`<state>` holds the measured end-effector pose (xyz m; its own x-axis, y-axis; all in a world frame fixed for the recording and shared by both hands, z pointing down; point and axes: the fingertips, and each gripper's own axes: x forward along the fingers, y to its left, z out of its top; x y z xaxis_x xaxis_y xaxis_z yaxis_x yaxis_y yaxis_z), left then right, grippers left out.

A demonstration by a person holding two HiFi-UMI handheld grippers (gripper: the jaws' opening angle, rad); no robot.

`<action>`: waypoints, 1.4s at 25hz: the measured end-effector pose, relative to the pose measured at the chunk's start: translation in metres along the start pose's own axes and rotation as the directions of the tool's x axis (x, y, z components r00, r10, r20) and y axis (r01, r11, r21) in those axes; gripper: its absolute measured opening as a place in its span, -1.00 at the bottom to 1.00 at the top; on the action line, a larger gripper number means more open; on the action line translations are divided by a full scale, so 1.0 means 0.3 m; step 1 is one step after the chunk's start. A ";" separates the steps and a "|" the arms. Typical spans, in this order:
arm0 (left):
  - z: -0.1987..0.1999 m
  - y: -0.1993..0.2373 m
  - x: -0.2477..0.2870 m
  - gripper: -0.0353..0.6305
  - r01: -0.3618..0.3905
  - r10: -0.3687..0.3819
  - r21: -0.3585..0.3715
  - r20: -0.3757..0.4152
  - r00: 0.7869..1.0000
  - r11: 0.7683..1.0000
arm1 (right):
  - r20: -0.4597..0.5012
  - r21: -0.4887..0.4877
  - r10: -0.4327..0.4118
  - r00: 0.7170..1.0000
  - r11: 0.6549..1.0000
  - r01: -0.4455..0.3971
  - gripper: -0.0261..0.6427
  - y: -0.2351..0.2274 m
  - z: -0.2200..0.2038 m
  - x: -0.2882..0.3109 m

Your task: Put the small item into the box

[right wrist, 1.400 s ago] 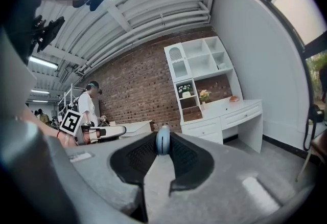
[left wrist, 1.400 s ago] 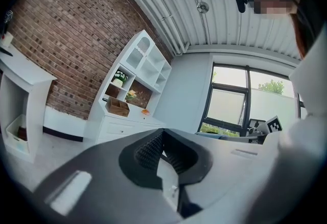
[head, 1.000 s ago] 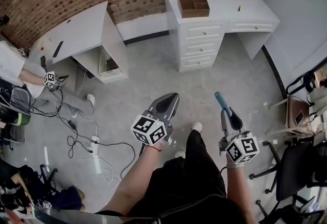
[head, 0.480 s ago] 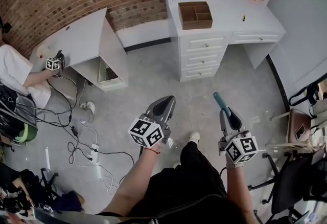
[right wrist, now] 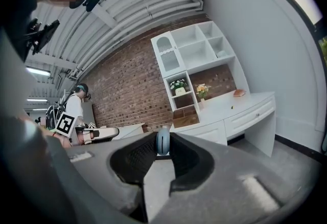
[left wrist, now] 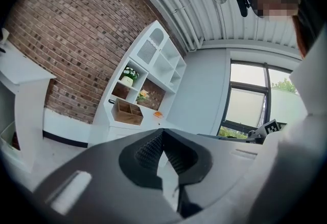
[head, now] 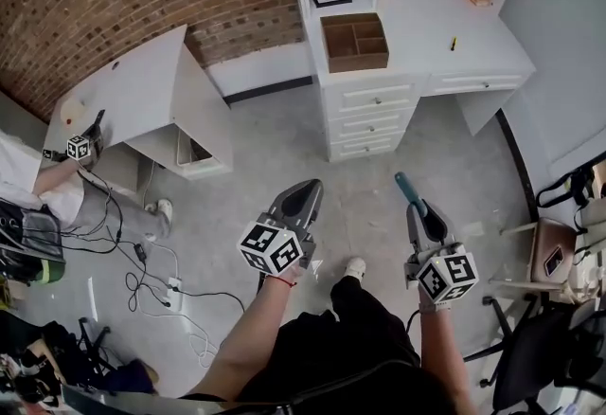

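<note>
**While the box waits on the far desk, the blue piece sits in my right jaws**

Though I stand on open floor well apart from the white desk (head: 426, 29), the small item (head: 407, 186) is already in my right gripper (head: 404, 180). Its jaws are drawn narrow and pinch the item on its two flat sides. In the right gripper view it shows end-on as a rounded blue oval (right wrist: 162, 141) right at the tips. In the head view it reads as a slim teal stick running along the jaws and poking out past them.

My left gripper (head: 311, 188) carries nothing. The left gripper view shows its jaws meeting at the tips, with only bare ribbed pads behind them.

The box (head: 360, 54) is a brown wooden tray split into compartments. It stands on the desk top near the shelf unit, open side up.

I judge the item to be light and stiff, probably smooth plastic, so weight is no worry but slipping is. The hold looks sound to me: the ribbed pads grip across the narrow width, and the long axis lies in line with the jaws, so it should not swing. Because it is slick and rounded, a hard squeeze could shoot it forward out of the tips. I would hold it firmly but no tighter.

At the box, I would bring the free end low into one compartment before opening, since a light, hard piece may bounce or roll off the dividers.
</note>
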<state>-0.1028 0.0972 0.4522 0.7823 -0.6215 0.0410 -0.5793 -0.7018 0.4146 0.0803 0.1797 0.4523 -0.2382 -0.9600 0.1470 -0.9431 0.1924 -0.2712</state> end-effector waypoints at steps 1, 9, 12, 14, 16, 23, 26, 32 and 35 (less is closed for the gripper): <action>0.007 0.008 0.022 -0.89 -0.001 0.001 0.003 0.000 1.000 1.000 | 0.001 0.000 0.003 1.000 1.000 -0.003 -0.72 -0.016 0.009 0.020; 0.056 0.084 0.213 -0.89 -0.021 0.021 0.006 0.023 1.000 1.000 | -0.006 -0.013 0.030 1.000 0.999 -0.030 -0.72 -0.151 0.068 0.170; 0.053 0.101 0.285 -0.89 -0.024 0.024 0.006 0.028 0.999 1.000 | -0.011 -0.015 0.034 0.999 0.999 -0.034 -0.72 -0.213 0.073 0.219; 0.052 0.113 0.323 -0.89 -0.029 0.029 0.002 0.031 0.999 1.000 | -0.013 -0.017 0.041 0.999 0.999 -0.041 -0.72 -0.243 0.083 0.250; 0.053 0.121 0.353 -0.89 -0.032 0.032 -0.001 0.033 0.999 0.999 | -0.014 -0.020 0.049 0.999 0.999 -0.050 -0.72 -0.264 0.096 0.279; 0.050 0.155 0.406 -0.89 -0.056 0.056 -0.002 0.017 0.998 0.998 | -0.035 -0.003 0.079 0.996 0.997 -0.079 -0.72 -0.295 0.088 0.345; 0.066 0.173 0.432 -0.89 -0.062 0.062 0.005 0.015 0.998 0.998 | -0.039 0.012 0.084 0.996 0.996 -0.083 -0.72 -0.308 0.084 0.374; 0.075 0.223 0.506 -0.89 -0.066 0.066 0.003 0.003 0.998 0.998 | -0.039 0.018 0.076 0.996 0.997 -0.076 -0.72 -0.358 0.096 0.448; 0.096 0.246 0.570 -0.89 -0.057 0.057 0.006 0.007 0.998 0.998 | -0.033 0.017 0.069 0.997 0.997 -0.069 -0.72 -0.395 0.123 0.492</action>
<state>-0.0183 -0.0708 0.4635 0.7460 -0.6634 0.0580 -0.6247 -0.6671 0.4059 0.1655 0.0076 0.4710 -0.3106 -0.9371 0.1591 -0.9204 0.2547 -0.2967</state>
